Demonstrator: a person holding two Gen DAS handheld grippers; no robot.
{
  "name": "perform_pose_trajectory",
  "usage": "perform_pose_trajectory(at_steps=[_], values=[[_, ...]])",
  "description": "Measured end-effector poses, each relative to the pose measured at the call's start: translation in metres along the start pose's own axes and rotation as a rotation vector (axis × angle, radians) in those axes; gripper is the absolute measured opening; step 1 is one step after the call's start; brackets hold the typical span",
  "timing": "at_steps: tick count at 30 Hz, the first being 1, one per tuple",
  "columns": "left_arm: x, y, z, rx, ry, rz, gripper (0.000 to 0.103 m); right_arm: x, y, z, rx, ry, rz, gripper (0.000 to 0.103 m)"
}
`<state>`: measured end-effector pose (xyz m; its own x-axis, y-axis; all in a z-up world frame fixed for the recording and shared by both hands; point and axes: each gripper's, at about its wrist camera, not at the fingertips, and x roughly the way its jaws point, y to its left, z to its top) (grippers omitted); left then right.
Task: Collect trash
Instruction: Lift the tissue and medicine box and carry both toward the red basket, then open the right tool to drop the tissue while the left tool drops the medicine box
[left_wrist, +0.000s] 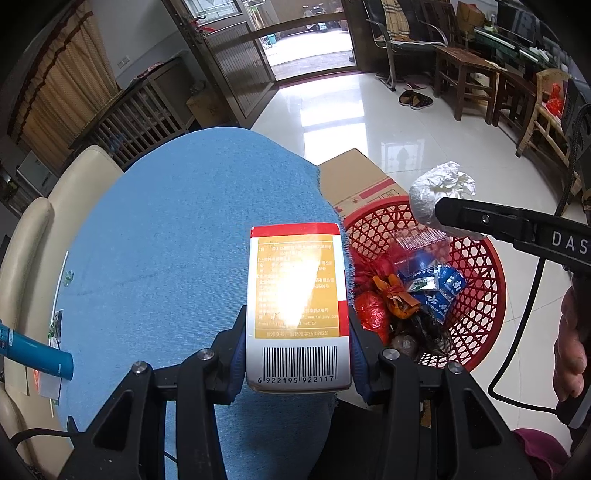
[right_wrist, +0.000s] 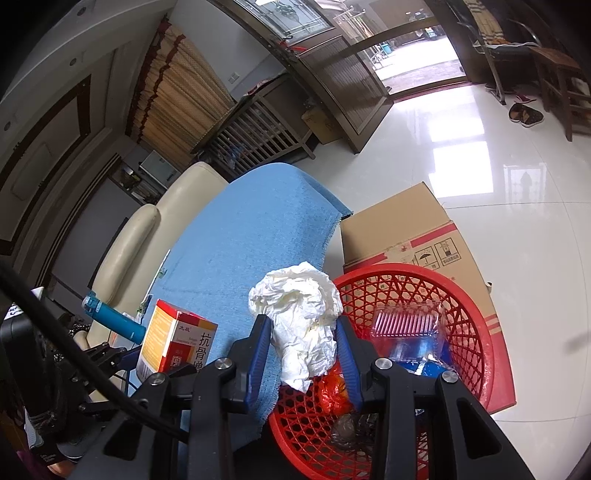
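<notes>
Box (left_wrist: 297, 306) sits pinched in the left gripper (left_wrist: 297, 354), which tilts down over the blue cloth (left_wrist: 166, 240) just beside the red basket (left_wrist: 476, 280). The right gripper (right_wrist: 304, 354) squeezes a crumpled tissue (right_wrist: 299, 317) and leans down at the basket's (right_wrist: 469, 332) near edge. Wrappers (left_wrist: 432, 288) lie in the basket.

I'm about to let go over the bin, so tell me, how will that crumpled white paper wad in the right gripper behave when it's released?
The crumpled paper wad looks soft and light, its folds pinched in where the right gripper squeezes it. It will probably spring back a little, drop slowly, and settle without rolling far in the red basket.
</notes>
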<state>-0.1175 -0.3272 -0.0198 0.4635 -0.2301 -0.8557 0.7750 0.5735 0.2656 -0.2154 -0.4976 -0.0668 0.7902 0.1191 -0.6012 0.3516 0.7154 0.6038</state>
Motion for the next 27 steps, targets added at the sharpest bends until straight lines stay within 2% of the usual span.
perform_pose_trajectory(at_steps=[27], values=[[0.01,-0.026,0.021,0.051,-0.013,-0.039,0.049,0.0,-0.034,0.0,0.073,0.011,-0.038,0.04]])
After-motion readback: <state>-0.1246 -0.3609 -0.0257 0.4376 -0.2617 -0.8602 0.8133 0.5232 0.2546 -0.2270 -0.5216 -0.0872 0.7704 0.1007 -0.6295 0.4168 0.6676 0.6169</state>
